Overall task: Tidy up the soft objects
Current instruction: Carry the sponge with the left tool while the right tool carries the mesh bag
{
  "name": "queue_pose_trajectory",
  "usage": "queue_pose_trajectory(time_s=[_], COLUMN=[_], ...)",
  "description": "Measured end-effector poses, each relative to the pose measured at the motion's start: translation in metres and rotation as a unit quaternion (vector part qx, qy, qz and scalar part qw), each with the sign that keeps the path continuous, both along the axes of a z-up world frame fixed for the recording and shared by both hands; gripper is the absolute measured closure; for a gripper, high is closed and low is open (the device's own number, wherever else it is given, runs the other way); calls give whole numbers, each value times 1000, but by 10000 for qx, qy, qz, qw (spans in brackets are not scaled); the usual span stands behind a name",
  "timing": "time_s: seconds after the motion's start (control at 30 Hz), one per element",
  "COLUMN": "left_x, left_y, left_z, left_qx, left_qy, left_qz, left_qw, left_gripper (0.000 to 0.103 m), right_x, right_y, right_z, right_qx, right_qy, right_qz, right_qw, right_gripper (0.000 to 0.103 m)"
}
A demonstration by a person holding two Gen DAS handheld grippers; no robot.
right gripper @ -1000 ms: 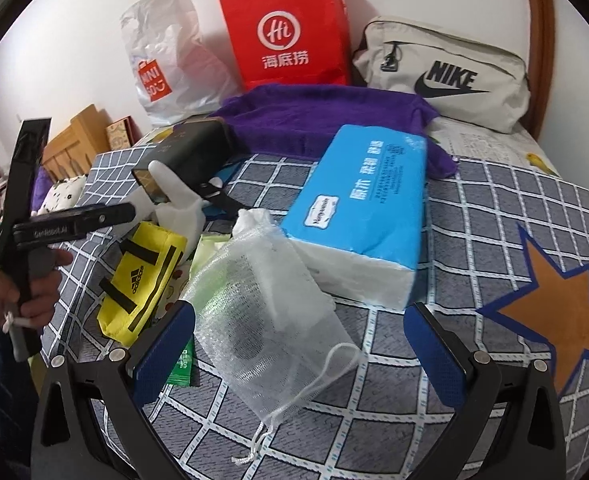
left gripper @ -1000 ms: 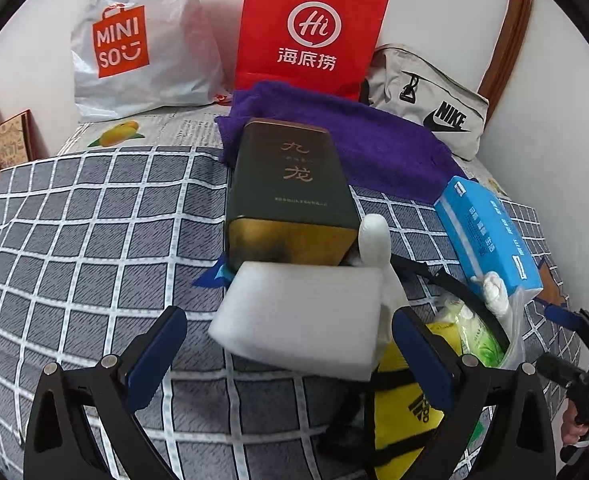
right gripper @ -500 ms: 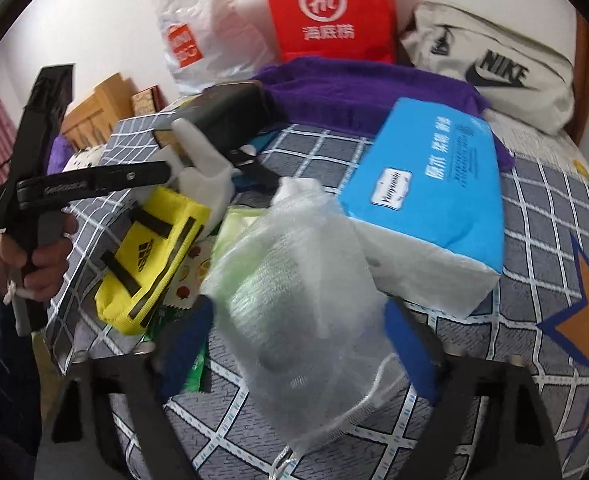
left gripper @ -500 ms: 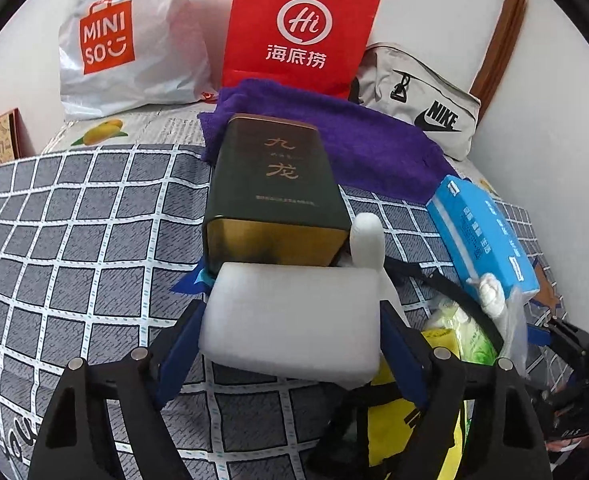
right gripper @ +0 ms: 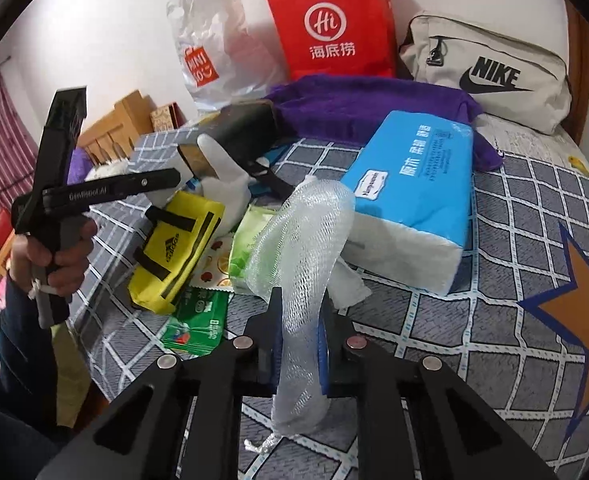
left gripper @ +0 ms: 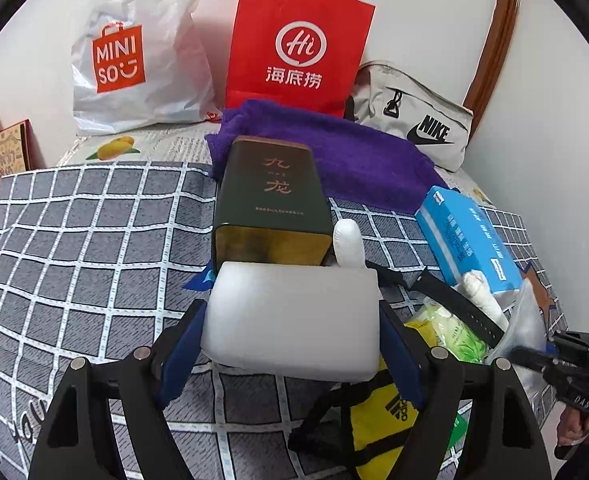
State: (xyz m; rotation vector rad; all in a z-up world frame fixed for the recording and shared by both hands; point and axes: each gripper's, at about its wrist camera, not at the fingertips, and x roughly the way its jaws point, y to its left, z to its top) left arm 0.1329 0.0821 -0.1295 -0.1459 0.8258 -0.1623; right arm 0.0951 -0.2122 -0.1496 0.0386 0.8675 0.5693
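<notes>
A white foam block sits between the blue pads of my left gripper, which press on both its ends just in front of a dark tin box. In the right wrist view a white mesh bag is bunched between the pads of my right gripper; its jaws are closing and pinch the net. The bag's top leans against a blue tissue pack. A hand holds the left gripper's handle at the far left of that view.
A yellow pouch, a white glove, a green wipes pack and a green sachet lie on the checked bedspread. Behind are a purple towel, a red paper bag, a white plastic bag and a Nike bag.
Both grippers went from wide open to closed. The left pads came in onto the foam block's ends. The right pads squeezed the mesh bag, which now stands bunched and narrower.
</notes>
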Motion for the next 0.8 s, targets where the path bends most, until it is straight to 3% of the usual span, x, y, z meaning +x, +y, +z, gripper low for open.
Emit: queue_pose_trajectory(time_s=[0.5, 0.8], left_x=[-22, -23], left_y=[1, 5], left_z=[19, 38], left_qx=[103, 79], left_qy=[-172, -286], left_qz=[115, 169], left_qw=[9997, 9994], left_gripper=[23, 23], right_x=[-16, 0], right_y=[-37, -36], right_z=[21, 40], right_qx=[231, 274], right_qy=[-205, -244], right_qz=[-305, -397], right_qw=[9991, 9985], right_gripper=[91, 91])
